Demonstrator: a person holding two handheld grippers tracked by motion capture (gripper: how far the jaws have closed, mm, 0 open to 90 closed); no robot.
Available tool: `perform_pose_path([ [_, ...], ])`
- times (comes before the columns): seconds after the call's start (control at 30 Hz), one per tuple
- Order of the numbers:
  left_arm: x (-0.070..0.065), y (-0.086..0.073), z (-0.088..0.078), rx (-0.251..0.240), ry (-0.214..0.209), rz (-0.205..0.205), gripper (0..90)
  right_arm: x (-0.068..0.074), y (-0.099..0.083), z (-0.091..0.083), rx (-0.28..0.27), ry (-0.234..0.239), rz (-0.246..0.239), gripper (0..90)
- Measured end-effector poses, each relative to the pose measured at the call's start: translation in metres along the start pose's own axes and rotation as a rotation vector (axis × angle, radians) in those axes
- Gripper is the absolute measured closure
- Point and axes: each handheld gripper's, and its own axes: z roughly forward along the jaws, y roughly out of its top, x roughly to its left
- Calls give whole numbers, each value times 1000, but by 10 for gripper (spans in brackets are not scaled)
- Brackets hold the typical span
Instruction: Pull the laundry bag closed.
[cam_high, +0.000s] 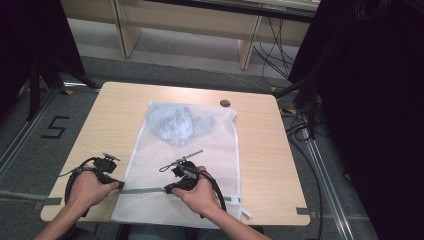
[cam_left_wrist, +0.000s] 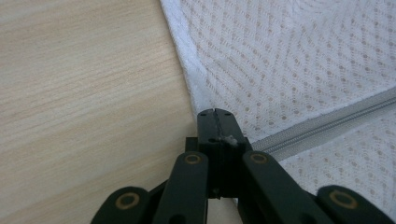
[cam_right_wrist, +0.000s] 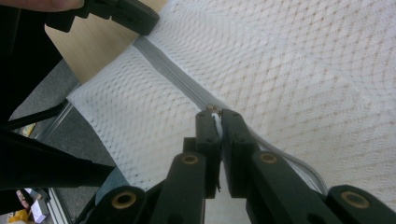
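Mesh laundry bag (cam_high: 200, 165) is laid flat on the wooden surface (cam_high: 265, 150), with pale clothing (cam_high: 175, 124) inside at its far end. Left gripper (cam_left_wrist: 215, 116) fingers are clamped shut on the bag's edge beside the zipper (cam_left_wrist: 327, 123). Right gripper (cam_right_wrist: 215, 114) fingers are pinched on the zipper pull (cam_right_wrist: 216, 122).

You had one white mesh laundry bag (cam_high: 200, 165) on one wooden table (cam_high: 265, 150), with one grey zipper (cam_high: 142, 190) across it. One pale blue garment (cam_high: 175, 122) sat inside. You worked two grippers: left gripper (cam_high: 119, 185), right gripper (cam_high: 167, 189). One dark round grommet (cam_high: 225, 103) marked the tabletop.
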Motion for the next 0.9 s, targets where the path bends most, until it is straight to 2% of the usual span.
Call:
perform_pose_path([
  [0.07, 0, 0, 0, -1, 1, 0, 899, -1, 0, -1, 2, 3, -8, 871],
  [0.13, 0, 0, 0, 1, 0, 0, 899, 0, 0, -2, 14, -5, 24, 871],
  [0.17, 0, 0, 0, 1, 1, 0, 899, -2, 0, -2, 2, -2, 2, 871],
  [0.3, 0, 0, 0, -1, 1, 1, 899, -4, -1, -3, -2, 3, 5, 871],
  [0.33, 0, 0, 0, -1, 1, 0, 899, -3, -1, -4, 13, 2, 28, 871],
  [0.4, 0, 0, 0, 0, 1, 0, 899, -4, -2, -4, -1, 5, 9, 871],
  [0.43, 0, 0, 0, -1, 1, 1, 899, -4, -2, -5, 2, -2, 16, 871],
  [0.47, 1, 0, -1, 18, 1, 22, 899, -4, -2, -5, 2, -2, 16, 871],
  [0.5, 1, 0, -1, 16, 1, 20, 899, -5, -2, -5, -2, 2, 10, 871],
  [0.53, 0, 0, 0, -2, 1, -2, 899, -5, -3, -5, 2, 2, 10, 871],
  [0.6, 0, 0, 0, -1, 1, -1, 899, -5, -3, -6, 9, -1, 32, 871],
  [0.63, 0, 0, 0, -1, 1, 0, 899, -6, -3, -6, -4, 0, 5, 871],
  [0.67, 0, 0, 0, 0, 1, 0, 899, -6, -3, -6, 4, -4, 30, 871],
  [0.8, 0, 0, 0, -1, 0, 0, 899, -7, -5, -7, -1, 0, 7, 871],
  [0.83, 0, 0, 0, 0, 0, 0, 899, -6, -5, -7, 6, -12, 27, 871],
  [0.9, 0, 0, 0, 0, 1, 1, 899, -8, -6, -8, 1, -4, 14, 871],
])
